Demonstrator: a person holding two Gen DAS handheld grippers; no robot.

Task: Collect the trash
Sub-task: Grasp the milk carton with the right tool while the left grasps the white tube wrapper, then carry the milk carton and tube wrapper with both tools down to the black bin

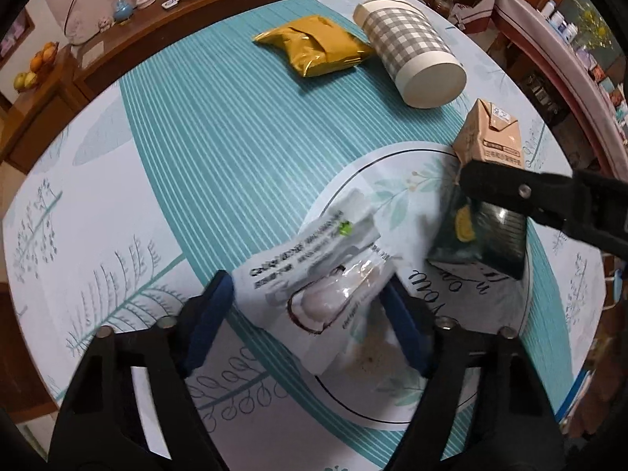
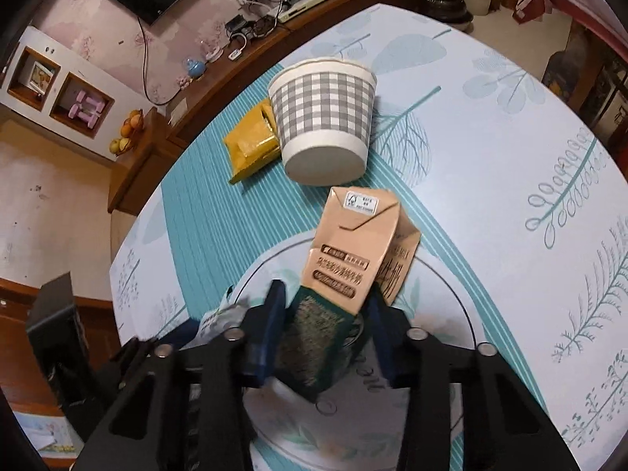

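Between the blue pads of the left gripper (image 1: 306, 306): one white snack wrapper (image 1: 314, 274) with a coconut picture, long axis running away from the camera and slightly rightward, raised above the leaf-print tablecloth (image 1: 117, 196). Jaws pressed against both its edges, gripping.

Between the fingers of the right gripper (image 2: 325, 329): one dark green packet (image 2: 314, 337), held, jaws closed on it, seemingly just above the cloth, though hard to judge. Propped against it, one beige milk carton (image 2: 349, 251), tilted, gabled top pointing away.

Farther back: one grey-checked paper cup (image 2: 324, 117) on its side, base toward the camera, touching one yellow pouch (image 2: 251, 141) lying flat.

Both grippers low, reaching forward over the table.
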